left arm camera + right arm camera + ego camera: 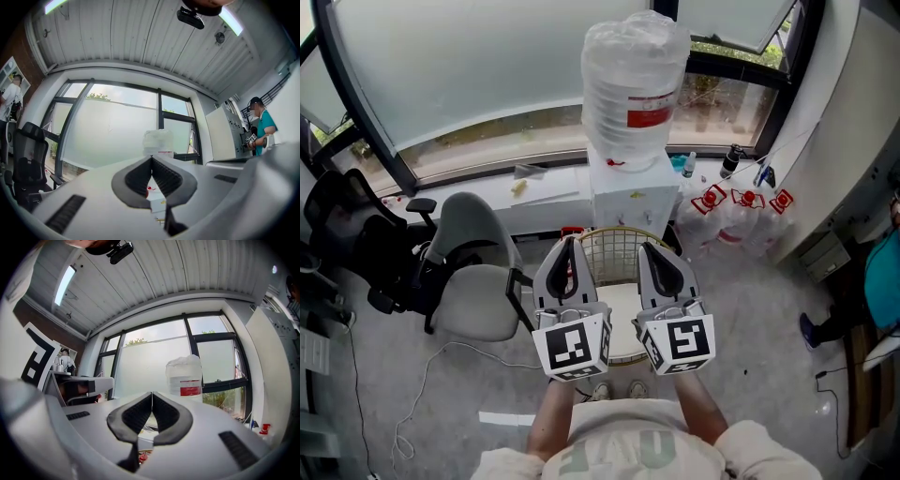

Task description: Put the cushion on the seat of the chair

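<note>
My two grippers are held side by side in front of me, both pointing forward. The left gripper (572, 242) (151, 158) is shut with nothing between its jaws. So is the right gripper (152, 393) (649, 246). Just beyond and beneath them stands a chair with a gold wire back (619, 236). A pale cream pad (620, 302) lies on its seat and shows between the grippers; it looks like the cushion. Neither gripper touches it.
A grey office chair (476, 281) stands to the left, a black one (347, 220) farther left. A white water dispenser (634, 197) carrying a large bottle (635, 84) stands behind the wire chair by the window. Empty bottles (741, 220) lie at the right. People stand at the room's edges.
</note>
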### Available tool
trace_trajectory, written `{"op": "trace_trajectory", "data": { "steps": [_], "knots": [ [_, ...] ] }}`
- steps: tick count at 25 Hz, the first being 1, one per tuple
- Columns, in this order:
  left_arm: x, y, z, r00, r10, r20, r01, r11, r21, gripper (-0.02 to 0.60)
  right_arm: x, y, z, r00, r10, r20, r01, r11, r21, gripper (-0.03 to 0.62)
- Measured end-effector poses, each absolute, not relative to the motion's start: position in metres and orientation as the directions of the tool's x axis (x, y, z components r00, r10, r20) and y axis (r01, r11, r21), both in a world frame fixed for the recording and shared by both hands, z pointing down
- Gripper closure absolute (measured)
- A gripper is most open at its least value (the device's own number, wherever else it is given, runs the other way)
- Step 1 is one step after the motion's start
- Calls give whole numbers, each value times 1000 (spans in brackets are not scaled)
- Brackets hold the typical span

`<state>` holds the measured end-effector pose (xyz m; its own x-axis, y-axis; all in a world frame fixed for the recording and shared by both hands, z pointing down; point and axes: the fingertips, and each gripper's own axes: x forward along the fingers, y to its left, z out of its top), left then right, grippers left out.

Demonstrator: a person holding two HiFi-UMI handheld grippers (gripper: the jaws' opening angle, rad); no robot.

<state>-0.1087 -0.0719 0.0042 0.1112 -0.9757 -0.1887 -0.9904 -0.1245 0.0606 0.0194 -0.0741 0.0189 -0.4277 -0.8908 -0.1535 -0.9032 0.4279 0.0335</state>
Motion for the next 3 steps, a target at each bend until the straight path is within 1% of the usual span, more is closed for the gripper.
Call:
{"op": "trace_trajectory", "data": {
  "steps": [3],
  "knots": [
    [-111, -70, 7, 108, -977, -185, -990, -123, 69, 568, 19, -72, 17, -428, -891, -153, -904, 426, 46, 574]
  ]
}}
